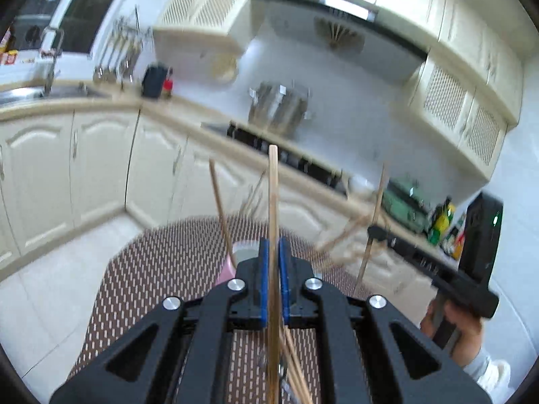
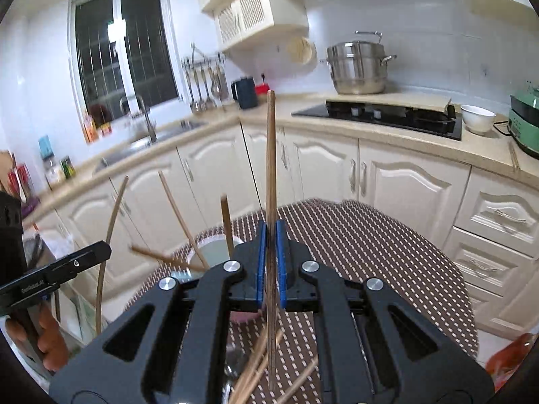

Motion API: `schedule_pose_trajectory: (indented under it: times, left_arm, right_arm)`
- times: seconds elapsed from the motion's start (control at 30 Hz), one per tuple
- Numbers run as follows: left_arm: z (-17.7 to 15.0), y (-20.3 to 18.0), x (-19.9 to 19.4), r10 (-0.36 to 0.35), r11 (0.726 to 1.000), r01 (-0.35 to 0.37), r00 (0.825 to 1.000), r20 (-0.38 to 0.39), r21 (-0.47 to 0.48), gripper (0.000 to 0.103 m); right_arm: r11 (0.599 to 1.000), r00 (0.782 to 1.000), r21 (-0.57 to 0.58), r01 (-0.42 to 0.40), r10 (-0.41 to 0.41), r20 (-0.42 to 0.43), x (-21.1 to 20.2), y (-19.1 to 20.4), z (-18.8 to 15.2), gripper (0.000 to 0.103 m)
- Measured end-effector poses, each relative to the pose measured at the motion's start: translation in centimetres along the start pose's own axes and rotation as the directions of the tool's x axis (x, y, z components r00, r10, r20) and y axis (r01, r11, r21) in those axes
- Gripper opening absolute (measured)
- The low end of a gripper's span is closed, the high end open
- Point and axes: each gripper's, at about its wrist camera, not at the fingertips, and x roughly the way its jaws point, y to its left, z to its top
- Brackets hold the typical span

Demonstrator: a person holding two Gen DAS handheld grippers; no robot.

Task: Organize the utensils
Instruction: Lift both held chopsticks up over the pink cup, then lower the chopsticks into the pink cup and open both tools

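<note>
Each gripper, left [image 1: 273, 262] and right [image 2: 271, 252], is clamped on one upright chopstick [image 1: 273, 202] above the cup [image 2: 214, 252] (others lean inside). Risk: a thin stick may pivot and slip.

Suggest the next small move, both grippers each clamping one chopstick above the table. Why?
Probably carry the right gripper and its dark chopstick over the cup and lower the tip in. Both jaws are shut on single sticks, the left gripper on a pale chopstick; the cup already holds several, more lie on the mat.
</note>
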Motion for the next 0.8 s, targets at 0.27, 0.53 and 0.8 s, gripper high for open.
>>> schedule_pose_trajectory:
  times: [0.27,0.53,0.8]
  left_arm:
    - [2.4,-1.5,2.0,0.008,1.000,-0.013,0.980,0.198,0.025,0.006]
    - [3.4,-2.9,3.8,0.076,0.993,-0.107,0.913,0.400,0.056,0.006]
    - [3.7,-3.3,5.3,0.109,0.990,-0.142,0.855,0.507,0.027,0.006]
  right_arm:
    - [0.999,0.987,0.035,-0.026,0.020,0.160,1.4,-0.5,1.9,0.007]
    - [0.995,0.955,0.035,-0.097,0.083,0.285,2.7,-1.0,4.1,0.007]
    - [0.969,0.923,0.036,-0.244,0.221,0.315,4.4,-1.9,4.9,0.007]
